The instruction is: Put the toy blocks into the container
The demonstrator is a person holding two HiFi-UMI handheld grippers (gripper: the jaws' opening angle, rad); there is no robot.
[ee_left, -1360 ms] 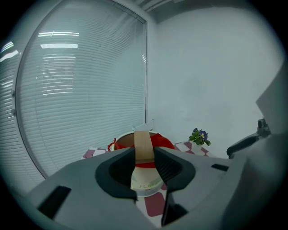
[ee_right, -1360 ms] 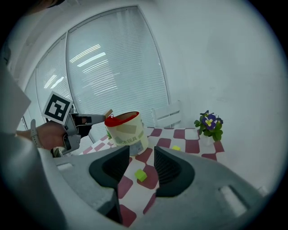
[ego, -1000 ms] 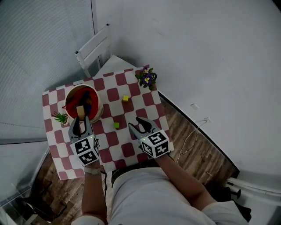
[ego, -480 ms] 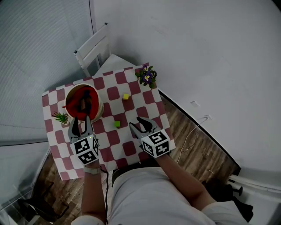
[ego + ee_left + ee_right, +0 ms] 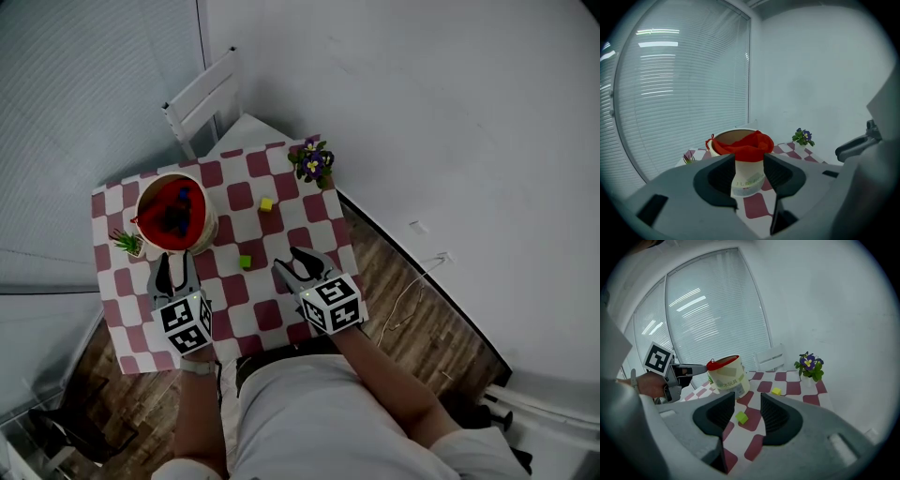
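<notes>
A: Holding two grippers low over the near edge of a checked table (image 5: pixel 281 234). Keeping the left gripper (image 5: pixel 174 267) just short of the bucket (image 5: pixel 206 232), jaws apart, gripping nothing.

B: Framing that bucket's white wall between the jaws in the left gripper view, yet not touching it. And on the right?

A: Holding the right gripper (image 5: pixel 292 266) spread open too, empty. Sighting a green block (image 5: pixel 245 262) through the gap, flat on the table ahead of the jaws and clear of both.

B: Placing the green block between the two grippers, then?

A: Yes, slightly ahead of their tips, near the bucket's right side. Showing a yellow block (image 5: pixel 266 204) farther up the table, well apart from both grippers, between bucket and flowerpot (image 5: pixel 314 166).

B: Anything inside the bucket?

A: Showing a red liner with blue and dark shapes within; cannot tell which blocks. Catching also a small plant (image 5: pixel 127 243) just left of the bucket and a white chair (image 5: pixel 202 98) beyond the table.
</notes>
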